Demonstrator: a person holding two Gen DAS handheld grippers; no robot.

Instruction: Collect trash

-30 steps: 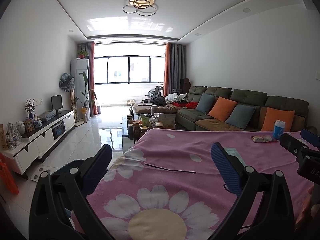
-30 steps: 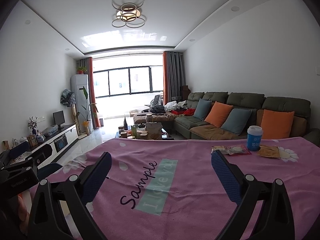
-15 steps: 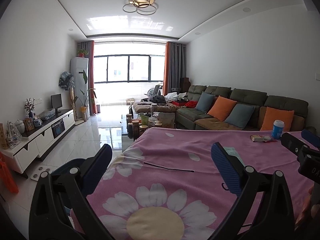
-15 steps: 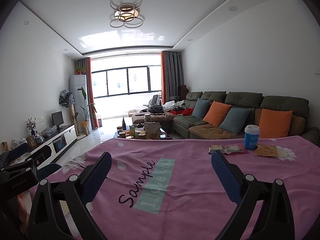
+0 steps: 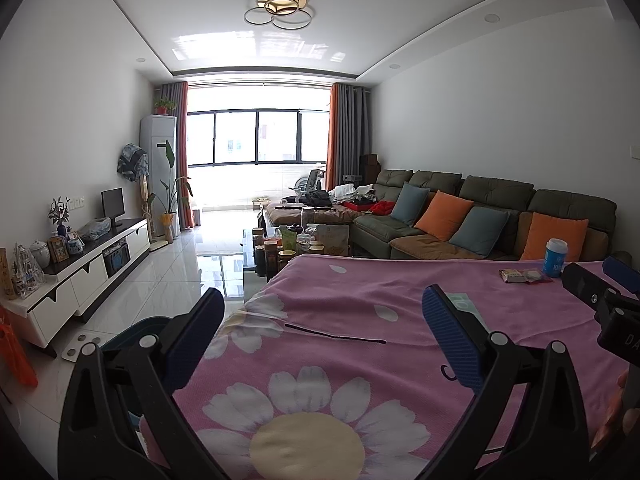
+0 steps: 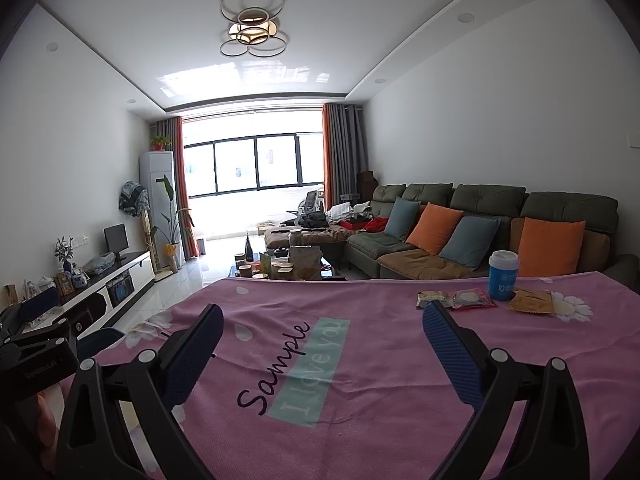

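Over the table: both grippers are hovering above a pink cloth (image 6: 360, 312), neither touching anything, which reads as the start of a reach.
Left gripper (image 5: 324, 334): jaws are standing wide and empty, poised over the near left part of the table beside a daisy print (image 5: 308, 436); it is sitting well apart from the trash.
Right gripper (image 6: 322, 342): jaws are likewise gaping wide with nothing between them, aiming across the printed lettering (image 6: 276, 364) toward the far right corner, where it seems best placed to go first.
Trash: three wrappers are lying flat in a row at the far right of the table, a brown one (image 6: 430, 299) and a red one (image 6: 472, 299) touching, and a tan one (image 6: 532, 302) on the other side of the cup.
Cup (image 6: 503, 275): it is standing upright between the red and tan wrappers, just beside both; whether it counts as trash cannot be told.
Bin (image 5: 138, 330): a dark blue rim is showing below the left table edge, likely parked there so items can be dropped off the side.
Risk: flat wrappers are likely to be hard to pinch off cloth, and a sweep could tip the cup.
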